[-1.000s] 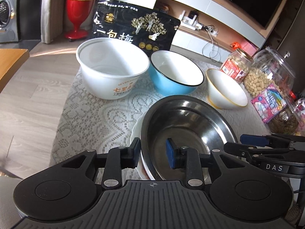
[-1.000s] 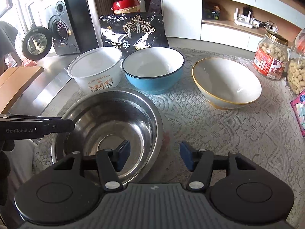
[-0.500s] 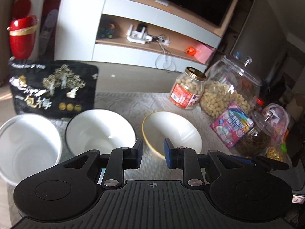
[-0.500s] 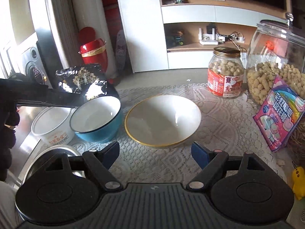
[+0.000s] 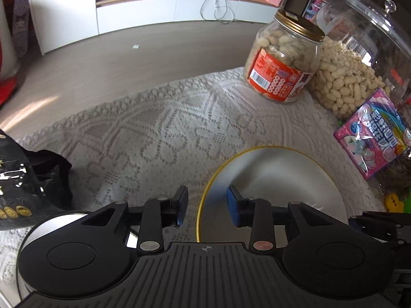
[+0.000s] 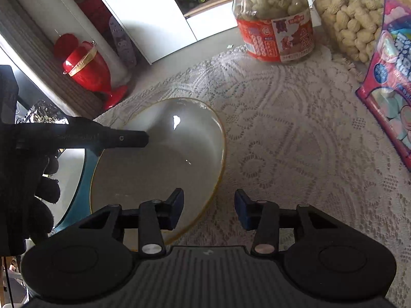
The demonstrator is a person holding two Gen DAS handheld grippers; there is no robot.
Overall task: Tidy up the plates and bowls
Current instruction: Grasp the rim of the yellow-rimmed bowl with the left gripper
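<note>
A round white bowl [image 5: 277, 179] with a thin gold rim sits on the bench's cream lace cloth [image 5: 159, 128], glossy inside. Both tongs straddle its rim without pressing it. The left tongs [image 5: 206, 206] have just been opening, the right tongs [image 6: 209, 209] closing. A teal bowl [image 6: 77, 192] touches its left side. A glass jar [image 5: 282, 59] of peanuts stands well behind.

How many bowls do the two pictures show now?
2 clearly: the white bowl with a gold rim on the lace cloth, and the blue bowl to its left, mostly hidden. Others may be hidden behind the grippers.
</note>
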